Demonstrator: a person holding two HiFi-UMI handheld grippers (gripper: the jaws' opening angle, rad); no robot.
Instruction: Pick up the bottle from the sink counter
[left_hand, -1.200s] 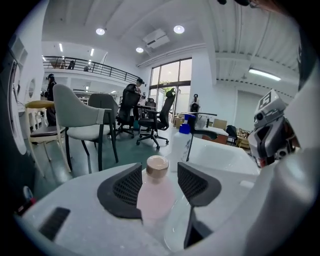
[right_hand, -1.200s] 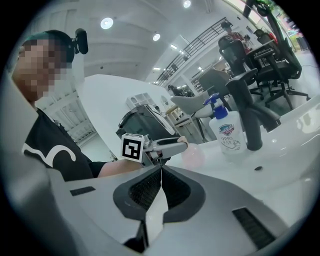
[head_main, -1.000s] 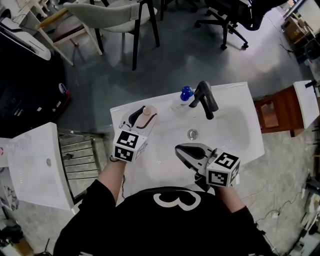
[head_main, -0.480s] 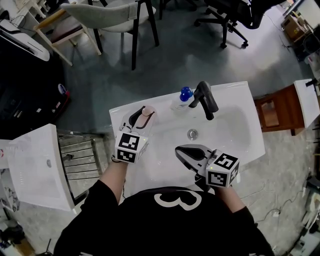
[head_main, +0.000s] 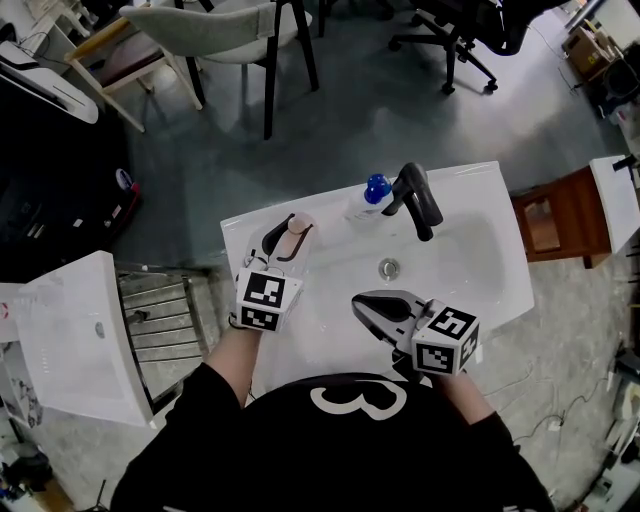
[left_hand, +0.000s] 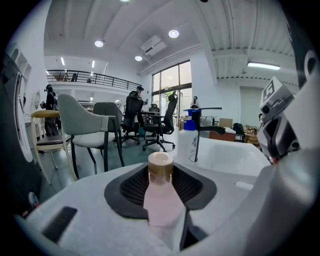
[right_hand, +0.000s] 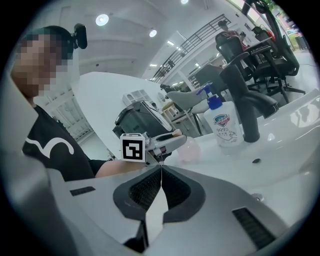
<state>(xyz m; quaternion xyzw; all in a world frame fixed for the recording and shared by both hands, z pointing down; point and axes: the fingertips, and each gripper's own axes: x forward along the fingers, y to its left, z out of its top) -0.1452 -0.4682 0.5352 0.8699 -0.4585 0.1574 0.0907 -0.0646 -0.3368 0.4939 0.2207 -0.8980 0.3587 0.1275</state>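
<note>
**Two bottles on the counter, one between the left jaws**

Two bottles stand on the white sink counter (head_main: 470, 200). The pink bottle (left_hand: 161, 197) with a tan cap (left_hand: 161, 164) is near the counter's left edge, towards the back left corner. A clear soap dispenser (head_main: 366, 198) with a blue pump sits at the back edge, just left of the single black faucet (head_main: 415, 198). One round drain (head_main: 389, 268) lies in the basin in front of the faucet.

There are two grippers. The left gripper (head_main: 285, 240) reaches in from the front left, and its jaws are closing on the pink bottle. The dark pads lie against the bottle's sides below the cap. No view makes clear whether its base rests on the counter. The right gripper (right_hand: 161, 185) hangs over the front edge of the basin with its fingers pressed together and nothing between them. It is well apart from both bottles.

Nothing blocks the pink bottle. The dispenser and faucet are well to its right along the back edge.

Beyond the back edge, on the grey floor, stand three chairs: a grey-seated one (head_main: 215, 30), a wooden one (head_main: 115, 60) and a black office chair (head_main: 455, 25). A second white basin top (head_main: 70, 330) and a metal rack (head_main: 165, 315) are off the left edge. A wooden stand (head_main: 555, 220) is off the right edge.
</note>
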